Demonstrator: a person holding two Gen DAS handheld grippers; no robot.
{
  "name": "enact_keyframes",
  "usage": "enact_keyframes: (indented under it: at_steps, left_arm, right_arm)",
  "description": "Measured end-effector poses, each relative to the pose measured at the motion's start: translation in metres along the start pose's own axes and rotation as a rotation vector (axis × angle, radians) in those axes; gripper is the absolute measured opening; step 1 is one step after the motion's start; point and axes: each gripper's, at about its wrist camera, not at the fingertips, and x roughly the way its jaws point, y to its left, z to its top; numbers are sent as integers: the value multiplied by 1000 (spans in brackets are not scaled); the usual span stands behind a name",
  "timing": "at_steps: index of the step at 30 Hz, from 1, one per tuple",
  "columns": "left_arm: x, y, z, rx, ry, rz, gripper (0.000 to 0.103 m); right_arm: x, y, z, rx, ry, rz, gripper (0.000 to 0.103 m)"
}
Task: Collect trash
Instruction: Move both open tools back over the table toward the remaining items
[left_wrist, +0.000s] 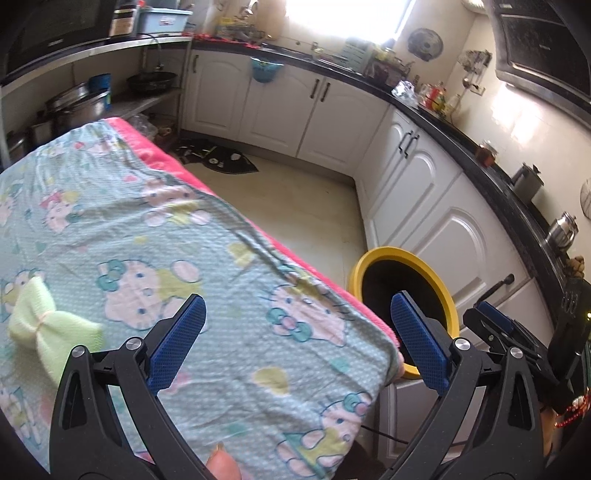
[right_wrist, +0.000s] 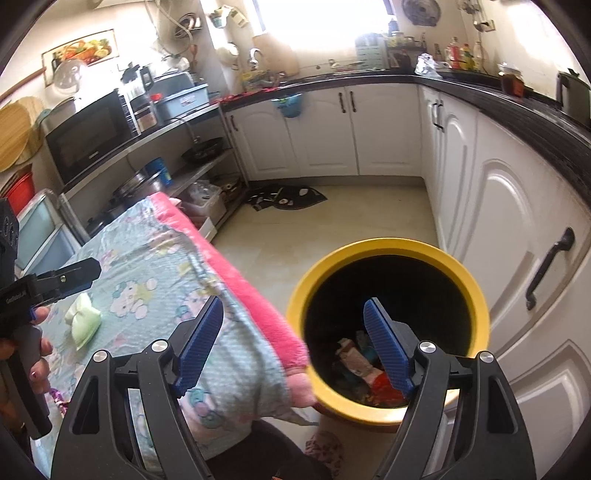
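Trash (right_wrist: 364, 363) — crumpled wrappers in yellow-rimmed bin (right_wrist: 388, 245) | both grippers' fingers (left_wrist: 419, 341) (right_wrist: 386, 341) wide apart — empty

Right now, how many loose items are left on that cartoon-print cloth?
1: a pale green bow-shaped sponge near the left side of the cartoon-print cloth. More may lie outside both views.

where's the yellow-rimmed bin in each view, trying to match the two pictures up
Left wrist: yellow-rimmed bin sits right of centre, low, beyond the table's edge, partly hidden by the gripper's finger.
Right wrist: the bin is centre-right, lower half, open top facing the camera, trash visible inside.
Shared landmark: the pink edge of the tablecloth, running just left of the bin in both.
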Motion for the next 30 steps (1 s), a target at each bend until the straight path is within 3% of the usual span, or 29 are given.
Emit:
enact_keyframes:
  at_steps: [18, 30]
  left_arm:
    - [-42, 72, -14, -71, -32, 95, 92]
    - [-66, 140, -22, -185, -49, 188, 92]
  right_arm:
    - [4, 91, -1, -145, 12, 120, 80]
    - [8, 154, -12, -249, 46, 229, 82]
